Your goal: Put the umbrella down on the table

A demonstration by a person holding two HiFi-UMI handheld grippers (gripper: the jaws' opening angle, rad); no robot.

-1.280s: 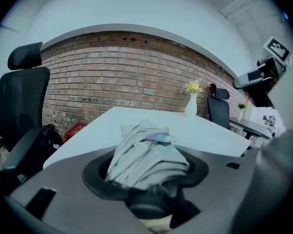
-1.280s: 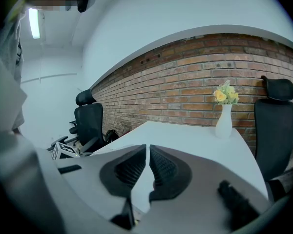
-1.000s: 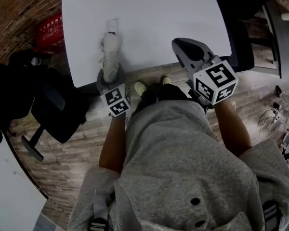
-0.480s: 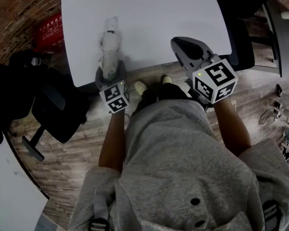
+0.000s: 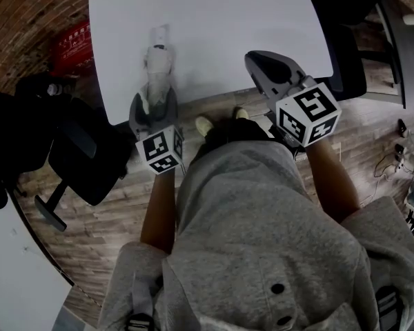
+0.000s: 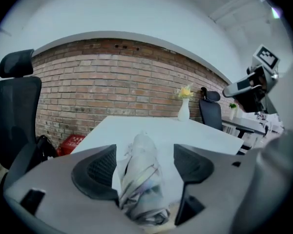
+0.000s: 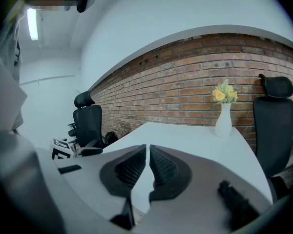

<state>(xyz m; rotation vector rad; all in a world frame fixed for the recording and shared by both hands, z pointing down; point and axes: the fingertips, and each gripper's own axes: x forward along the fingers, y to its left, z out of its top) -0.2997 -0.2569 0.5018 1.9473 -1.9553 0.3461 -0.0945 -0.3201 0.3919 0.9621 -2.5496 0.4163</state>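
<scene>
Head view: umbrella (image 5: 157,64) on table (image 5: 262,19); placing looks done
Left tongs (image 6: 142,167): just opened wide; umbrella freed between them
Right tongs (image 7: 147,165): together, empty

Left claw (image 6: 144,168), jaws just opened wider, flanks the folded umbrella (image 6: 140,182).

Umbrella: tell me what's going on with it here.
A person works with a gripper in each hand. The folded umbrella lies on the white table, near the edge closest to the person. The left gripper has just been opening its jaws; the umbrella's near end sits between them, but the pads are off it, so it looks released. The right gripper is shut and empty, held at the table's edge.
</scene>
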